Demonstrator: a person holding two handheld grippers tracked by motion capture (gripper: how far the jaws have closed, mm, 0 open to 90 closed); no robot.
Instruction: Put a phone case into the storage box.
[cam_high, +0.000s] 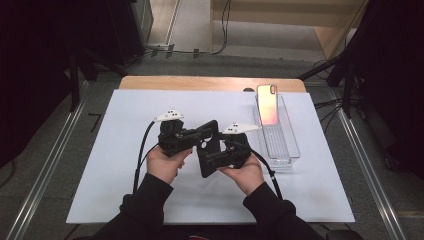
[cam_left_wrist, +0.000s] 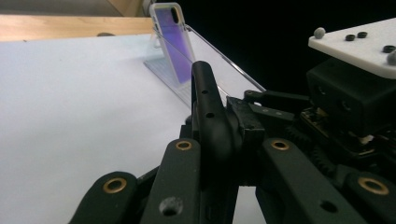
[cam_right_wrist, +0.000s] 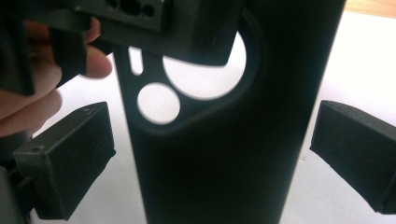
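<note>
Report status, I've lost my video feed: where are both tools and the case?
Left tool shut on black phone case, held over the mat. Right tool open, pads clear either side of it. Phone propped in clear tray, not in the way.

You have nothing to read here — no text, label, brand, number or sign shows on the black phone case (cam_high: 208, 149), on the phone (cam_high: 267, 104) standing in its clear tray (cam_high: 285, 145), or on the white table sheet (cam_high: 120, 150).
</note>
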